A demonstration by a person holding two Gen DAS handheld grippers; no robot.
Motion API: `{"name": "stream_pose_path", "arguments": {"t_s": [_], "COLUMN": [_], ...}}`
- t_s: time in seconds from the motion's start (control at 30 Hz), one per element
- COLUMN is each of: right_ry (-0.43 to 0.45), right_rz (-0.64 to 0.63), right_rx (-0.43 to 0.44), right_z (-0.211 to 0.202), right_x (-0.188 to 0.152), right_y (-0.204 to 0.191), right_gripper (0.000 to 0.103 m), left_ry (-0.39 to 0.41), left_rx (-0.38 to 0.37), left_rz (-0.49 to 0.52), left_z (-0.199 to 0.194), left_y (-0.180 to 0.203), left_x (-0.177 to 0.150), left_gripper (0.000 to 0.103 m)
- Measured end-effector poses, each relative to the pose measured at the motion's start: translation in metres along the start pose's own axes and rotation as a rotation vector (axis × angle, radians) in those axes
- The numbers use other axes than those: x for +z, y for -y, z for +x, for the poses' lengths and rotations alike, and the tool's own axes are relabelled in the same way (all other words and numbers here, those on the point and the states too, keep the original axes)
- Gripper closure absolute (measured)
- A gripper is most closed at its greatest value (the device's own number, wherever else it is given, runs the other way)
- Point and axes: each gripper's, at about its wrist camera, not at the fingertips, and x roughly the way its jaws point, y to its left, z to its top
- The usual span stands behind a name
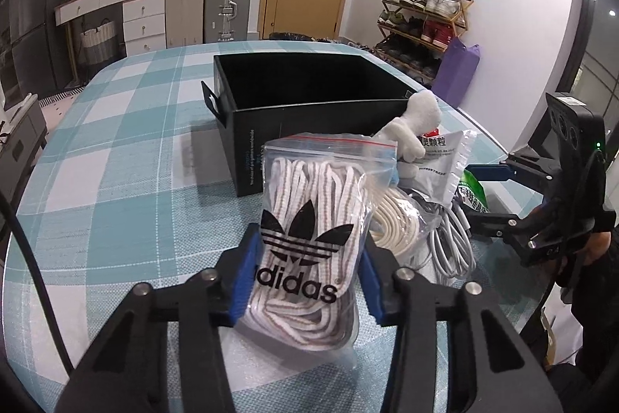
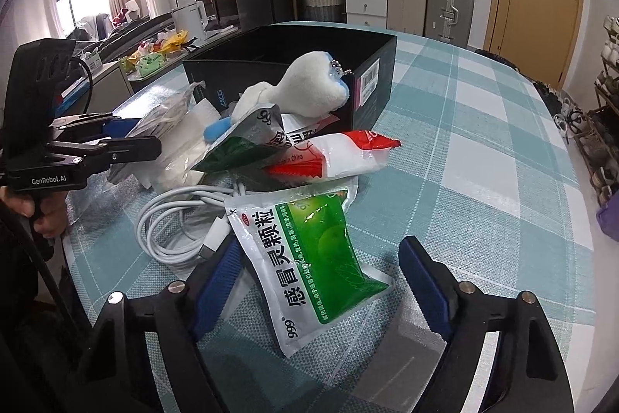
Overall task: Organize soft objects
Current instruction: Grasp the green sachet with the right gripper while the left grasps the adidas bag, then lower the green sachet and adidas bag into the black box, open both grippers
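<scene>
Near the black box, the left gripper points forward, clamped on a bag of shoelaces. Only the right wrist view shows the right gripper spread around a green sachet lying on the checked table.

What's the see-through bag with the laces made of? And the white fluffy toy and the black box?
The bag of laces looks like thin clear plastic: glossy, crinkled, with a red zip strip on top. The laces inside look like woven cloth cord. The white toy seems to be plush fabric, fuzzy and matte. The black box is probably cardboard, with thin flat walls and a printed label.
</scene>
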Motion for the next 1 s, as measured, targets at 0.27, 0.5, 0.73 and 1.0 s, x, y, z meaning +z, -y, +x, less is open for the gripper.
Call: {"name": "stream_pose_path", "arguments": {"t_s": [0.27, 0.5, 0.73, 1.0], "right_ry": [0.009, 0.038, 0.061, 0.111], "right_rz": [0.003, -0.003, -0.005, 0.001], "right_rx": [0.023, 0.012, 0.015, -0.002], "right_z": [-0.001, -0.013, -0.027, -0.048], "right_x": [-0.001, -0.008, -0.018, -0.023], "right_y": [-0.001, -0.006, -0.012, -0.017], "right_gripper": [0.048, 0.061, 0.065, 0.065], "left_ry": [0.016, 0.037, 0.061, 0.09], "left_rx": [0.015, 0.031, 0.043, 0.052], "left_rz": [-0.011, -0.017, -0.015, -0.024], "left_z": [-0.008, -0.016, -0.024, -0.034], "left_y": [0.0, 0.001, 0.002, 0.005], "left_x": [-0.001, -0.001, 0.002, 0.007], "left_gripper": [0.065, 0.069, 0.069, 0.069]}}
